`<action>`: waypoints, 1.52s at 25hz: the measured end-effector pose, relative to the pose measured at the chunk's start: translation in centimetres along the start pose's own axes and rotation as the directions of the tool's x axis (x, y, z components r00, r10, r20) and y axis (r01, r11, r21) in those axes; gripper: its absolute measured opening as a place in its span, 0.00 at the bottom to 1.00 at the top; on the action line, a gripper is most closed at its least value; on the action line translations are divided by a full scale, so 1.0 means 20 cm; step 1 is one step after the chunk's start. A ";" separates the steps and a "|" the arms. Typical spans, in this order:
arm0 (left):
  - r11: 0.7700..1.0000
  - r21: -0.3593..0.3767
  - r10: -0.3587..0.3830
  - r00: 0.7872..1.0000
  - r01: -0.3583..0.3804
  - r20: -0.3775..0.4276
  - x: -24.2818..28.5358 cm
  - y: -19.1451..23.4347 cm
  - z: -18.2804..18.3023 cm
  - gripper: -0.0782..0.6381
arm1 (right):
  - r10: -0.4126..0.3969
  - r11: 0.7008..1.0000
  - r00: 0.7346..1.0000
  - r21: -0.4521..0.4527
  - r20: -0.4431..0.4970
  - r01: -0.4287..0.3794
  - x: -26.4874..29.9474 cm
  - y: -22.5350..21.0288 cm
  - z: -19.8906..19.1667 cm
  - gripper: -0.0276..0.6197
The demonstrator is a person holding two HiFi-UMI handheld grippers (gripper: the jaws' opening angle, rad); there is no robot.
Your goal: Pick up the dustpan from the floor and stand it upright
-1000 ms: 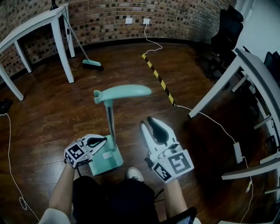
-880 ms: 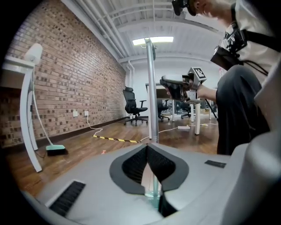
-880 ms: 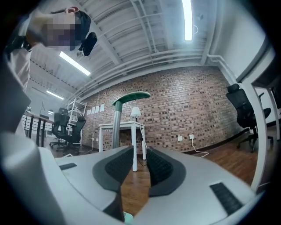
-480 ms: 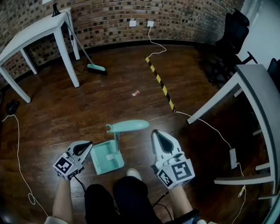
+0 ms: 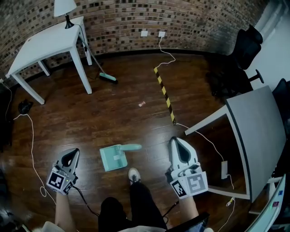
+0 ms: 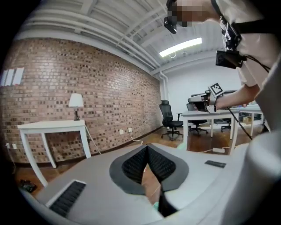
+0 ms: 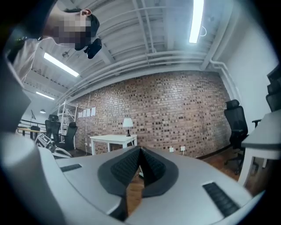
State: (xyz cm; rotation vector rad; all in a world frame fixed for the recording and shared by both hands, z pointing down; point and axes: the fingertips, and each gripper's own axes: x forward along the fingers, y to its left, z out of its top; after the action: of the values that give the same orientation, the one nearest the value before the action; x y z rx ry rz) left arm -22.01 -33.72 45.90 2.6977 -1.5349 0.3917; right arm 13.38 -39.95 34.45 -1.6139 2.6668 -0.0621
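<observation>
The teal dustpan stands upright on the dark wood floor, its pan flat on the boards and its handle rising toward the camera. No gripper touches it. My left gripper hangs well to its left, jaws shut and empty. To the right of the dustpan my right gripper is also shut on nothing. In the left gripper view the left gripper has its black pads meeting in front of a brick wall. In the right gripper view the right gripper also has its pads closed.
A shoe is just below the dustpan. A white table with a lamp and a leaning broom stand at the back left. Yellow-black tape, a grey table, a black chair and a floor cable lie around.
The left gripper has left the dustpan's pan and both grippers have risen away from the floor. The right jaws, open a second ago, have shut. The dustpan stays standing.
</observation>
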 end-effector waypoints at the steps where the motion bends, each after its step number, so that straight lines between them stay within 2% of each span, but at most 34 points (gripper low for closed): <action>1: 1.000 -0.003 0.030 0.999 -0.029 0.025 -0.05 0.02 0.15 0.10 | -0.001 1.000 1.000 -0.007 0.006 0.001 0.00 0.00 0.13 0.01; 4: 0.996 0.001 0.092 0.992 -0.093 0.091 -0.24 0.06 0.57 0.10 | 0.000 1.000 1.000 -0.021 0.023 0.001 -0.02 0.05 0.48 0.01; 7: 0.990 -0.009 0.140 0.980 -0.140 0.144 -0.48 0.08 0.90 0.10 | 0.016 1.000 0.999 -0.013 0.044 -0.016 -0.09 0.18 0.76 0.01; 10: 0.979 -0.013 0.201 0.965 -0.202 0.165 -0.73 0.03 1.14 0.10 | 0.051 0.999 0.997 0.017 0.059 -0.052 -0.21 0.35 0.93 0.01; 13: 0.973 0.011 0.223 0.957 -0.229 0.187 -0.92 -0.03 1.32 0.10 | 0.085 0.996 0.994 0.028 0.074 -0.088 -0.31 0.54 1.04 0.01; 18: 0.975 -0.041 0.222 0.954 -0.218 0.200 -1.16 -0.08 1.36 0.10 | 0.105 0.993 0.991 0.039 0.079 -0.108 -0.50 0.82 1.11 0.01; 22: 0.967 -0.079 0.253 0.945 -0.242 0.206 -1.27 -0.08 1.38 0.10 | 0.121 0.992 0.991 0.034 0.064 -0.123 -0.55 0.93 1.12 0.01; 24: 0.966 -0.051 0.259 0.946 -0.254 0.194 -1.30 -0.10 1.39 0.10 | 0.132 0.990 0.989 0.044 0.062 -0.135 -0.58 0.95 1.11 0.01; 27: 0.956 0.066 0.272 0.948 -0.285 0.164 -1.30 -0.14 1.41 0.10 | 0.155 0.986 0.986 0.056 0.058 -0.158 -0.58 0.95 1.10 0.01; 28: 0.953 0.071 0.280 0.946 -0.294 0.163 -1.30 -0.15 1.41 0.10 | 0.166 0.984 0.985 0.053 0.056 -0.169 -0.58 0.96 1.10 0.01; 34: 0.944 -0.037 0.330 0.928 -0.329 0.174 -1.29 -0.15 1.40 0.10 | 0.181 0.983 0.980 0.027 0.080 -0.183 -0.63 0.95 1.13 0.01; 38: 0.947 -0.040 0.321 0.931 -0.319 0.175 -1.31 -0.19 1.41 0.11 | 0.176 0.983 0.981 0.029 0.085 -0.179 -0.64 0.93 1.16 0.01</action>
State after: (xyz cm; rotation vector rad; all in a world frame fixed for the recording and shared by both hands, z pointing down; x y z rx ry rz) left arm -25.72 -13.45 13.15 2.5325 -2.0285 0.1426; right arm 3.79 -20.48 10.47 -1.3315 2.7164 -0.0402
